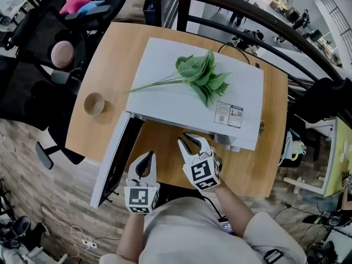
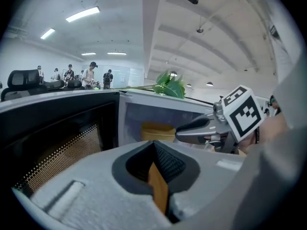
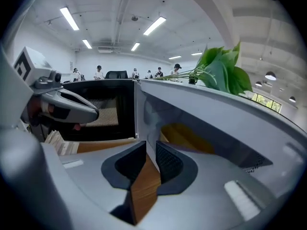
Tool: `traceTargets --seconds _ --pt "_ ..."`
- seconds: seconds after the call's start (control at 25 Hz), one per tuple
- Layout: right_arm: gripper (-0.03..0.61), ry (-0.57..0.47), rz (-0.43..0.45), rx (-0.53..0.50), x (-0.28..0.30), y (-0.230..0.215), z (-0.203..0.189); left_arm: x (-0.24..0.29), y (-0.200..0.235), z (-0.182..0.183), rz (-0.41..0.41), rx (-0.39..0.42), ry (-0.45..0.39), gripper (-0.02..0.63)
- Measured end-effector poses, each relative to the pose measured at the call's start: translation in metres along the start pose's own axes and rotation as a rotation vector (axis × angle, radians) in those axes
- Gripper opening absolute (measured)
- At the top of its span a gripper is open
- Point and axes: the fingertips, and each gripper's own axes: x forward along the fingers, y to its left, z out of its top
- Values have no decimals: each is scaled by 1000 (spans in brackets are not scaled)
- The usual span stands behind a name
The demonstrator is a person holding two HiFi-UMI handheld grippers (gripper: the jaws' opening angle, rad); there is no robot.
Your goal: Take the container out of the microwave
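Observation:
The white microwave (image 1: pixel 187 100) stands on a wooden table (image 1: pixel 258 169) with its door (image 1: pixel 113 158) swung open to the left. In the left gripper view a tan container (image 2: pixel 157 131) sits inside the cavity. The right gripper view shows the container (image 3: pixel 187 138) too, and the head view hides it under the microwave's top. My left gripper (image 1: pixel 144 161) hovers by the open door, its pads meeting, nothing held. My right gripper (image 1: pixel 193 143) is just in front of the cavity mouth, its jaws a narrow gap apart and empty.
A green artificial plant (image 1: pixel 201 78) lies on the microwave's top. A small tan bowl (image 1: pixel 94 104) rests on the table left of the microwave. Black office chairs (image 1: pixel 49 54) stand to the left, and a dark railing (image 1: pixel 247 15) runs behind the table.

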Motion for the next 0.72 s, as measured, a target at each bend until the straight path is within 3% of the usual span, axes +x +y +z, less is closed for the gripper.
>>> traceTargets --seconds 0.52,0.72 --pt "85 73 -28 -76 56 -17 -3 4 19 -19 26 -18 36 3" --pt "89 103 -77 -116 68 -29 -4 1 24 -27 40 -34 45 3"
